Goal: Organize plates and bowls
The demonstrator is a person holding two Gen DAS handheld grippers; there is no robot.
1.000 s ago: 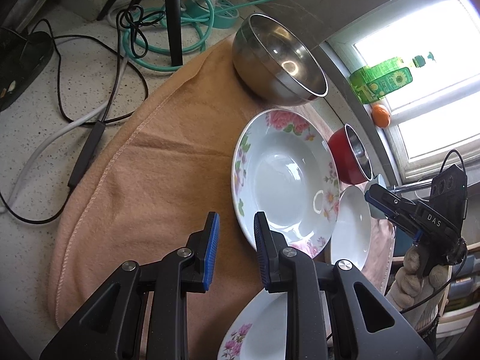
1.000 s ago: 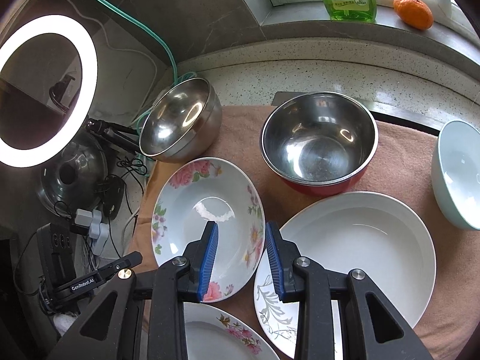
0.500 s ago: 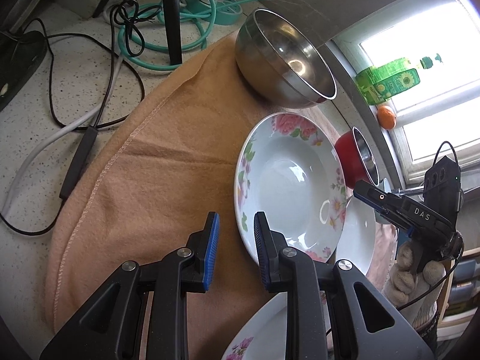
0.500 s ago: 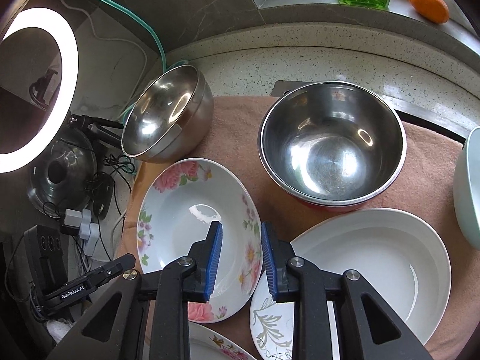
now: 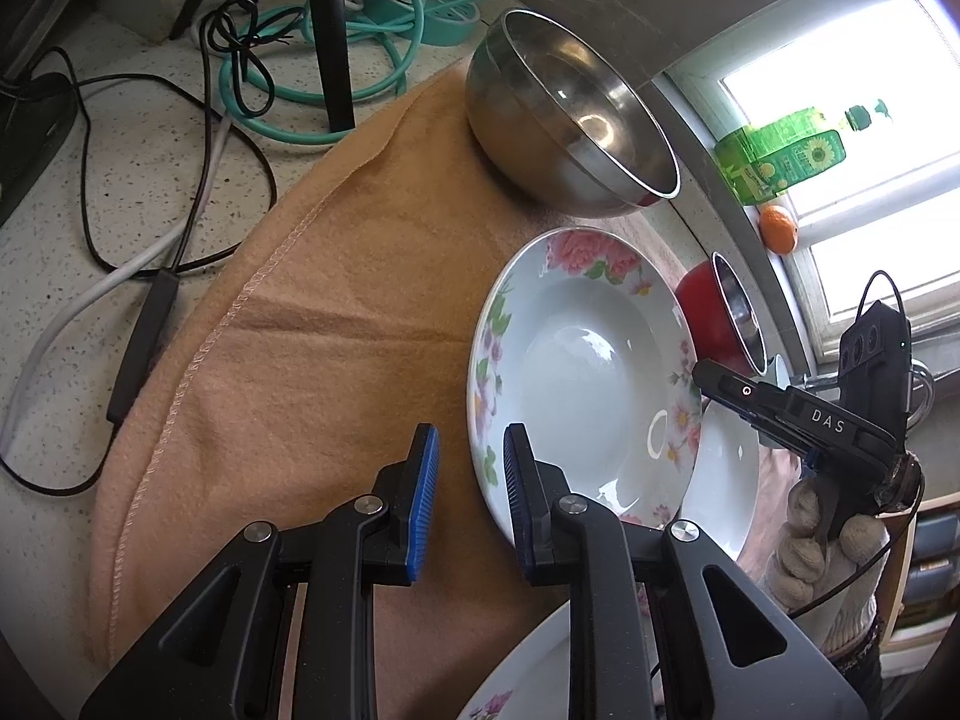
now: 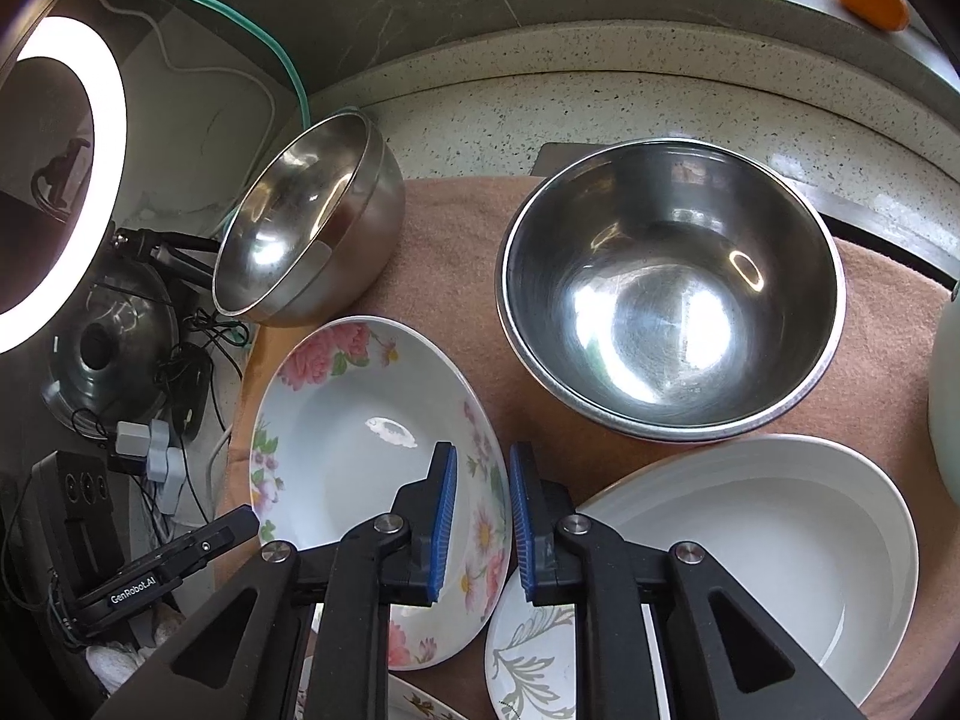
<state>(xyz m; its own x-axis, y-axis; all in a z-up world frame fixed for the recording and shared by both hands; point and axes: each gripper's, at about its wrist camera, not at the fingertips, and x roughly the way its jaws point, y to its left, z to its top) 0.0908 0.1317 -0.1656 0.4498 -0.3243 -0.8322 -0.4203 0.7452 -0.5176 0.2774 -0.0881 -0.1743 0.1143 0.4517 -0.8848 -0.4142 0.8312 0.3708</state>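
Note:
A deep floral plate lies on the tan cloth, its right edge over a plain white plate. My left gripper hangs at the floral plate's left rim, jaws closing; the rim runs just inside the right pad and neither pad presses it. My right gripper straddles the opposite rim, jaws closing with the rim between the pads. Across the plate, each gripper shows in the other's view: right gripper, left gripper.
A steel bowl leans at the cloth's far left, and a red-sided steel bowl sits behind the white plate. A leaf-patterned plate, another floral plate and a pale green bowl lie near. Cables crowd the counter.
My right gripper came down over the floral plate's right rim and its jaws narrowed around it. The left jaws narrowed slightly; the left hand barely moved.

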